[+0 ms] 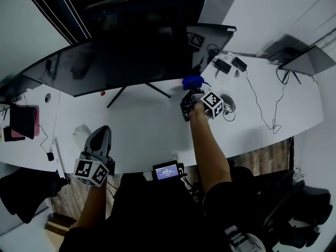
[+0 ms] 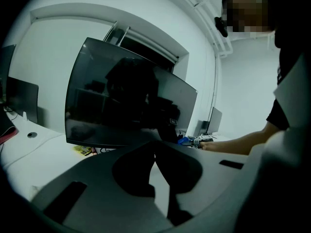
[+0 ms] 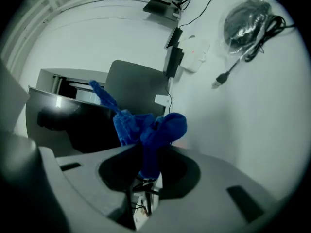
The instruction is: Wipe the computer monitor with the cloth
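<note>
Now | right claw: pinching blue cloth, bunched just beyond its tips | seems soft, light, limp; hold by a fold | monitor ahead of claw | left claw: pressed together, empty

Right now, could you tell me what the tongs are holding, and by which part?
The right tongs pinch the blue cloth by its bunched lower end; the left tongs are shut, empty.

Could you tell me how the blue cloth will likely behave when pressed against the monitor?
Probably floppy: the cloth bunches in loose folds beyond the right gripper, which is shut on it. Likely light, since one pinched strip carries the whole bundle. Its fuzzy look suggests it will drag, not slip, on the monitor.
</note>
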Demonstrator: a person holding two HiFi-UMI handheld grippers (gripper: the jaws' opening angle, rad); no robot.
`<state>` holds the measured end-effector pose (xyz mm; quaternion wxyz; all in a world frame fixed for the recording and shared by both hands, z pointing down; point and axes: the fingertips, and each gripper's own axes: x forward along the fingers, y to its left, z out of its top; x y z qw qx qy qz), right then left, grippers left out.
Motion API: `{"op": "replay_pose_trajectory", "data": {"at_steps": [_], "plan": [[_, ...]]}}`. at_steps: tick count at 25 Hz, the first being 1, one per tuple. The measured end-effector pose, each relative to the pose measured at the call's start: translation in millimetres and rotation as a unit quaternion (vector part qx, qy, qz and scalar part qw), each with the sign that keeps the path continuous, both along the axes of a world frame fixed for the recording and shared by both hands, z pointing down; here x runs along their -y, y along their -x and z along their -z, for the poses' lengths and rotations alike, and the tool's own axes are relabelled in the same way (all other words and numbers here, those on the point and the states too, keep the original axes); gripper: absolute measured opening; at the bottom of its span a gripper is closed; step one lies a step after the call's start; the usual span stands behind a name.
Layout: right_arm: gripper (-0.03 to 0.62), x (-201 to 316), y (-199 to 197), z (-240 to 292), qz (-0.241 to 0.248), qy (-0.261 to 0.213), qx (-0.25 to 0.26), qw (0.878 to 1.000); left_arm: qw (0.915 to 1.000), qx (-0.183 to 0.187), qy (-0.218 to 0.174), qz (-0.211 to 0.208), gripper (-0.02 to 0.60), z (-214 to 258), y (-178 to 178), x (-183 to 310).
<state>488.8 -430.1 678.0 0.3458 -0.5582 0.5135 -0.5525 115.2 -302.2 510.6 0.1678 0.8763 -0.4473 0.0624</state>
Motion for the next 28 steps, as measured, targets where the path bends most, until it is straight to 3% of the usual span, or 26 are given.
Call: {"op": "replay_pose_trajectory", "data": {"at_steps": [28], "plan": [[0.089, 16.6, 168.5, 4.4, 0.056, 0.020, -0.020, 0.998, 0.9985, -0.041, -0.006, 0.037, -0.005, 5.0, 145.2, 24.0]]}}
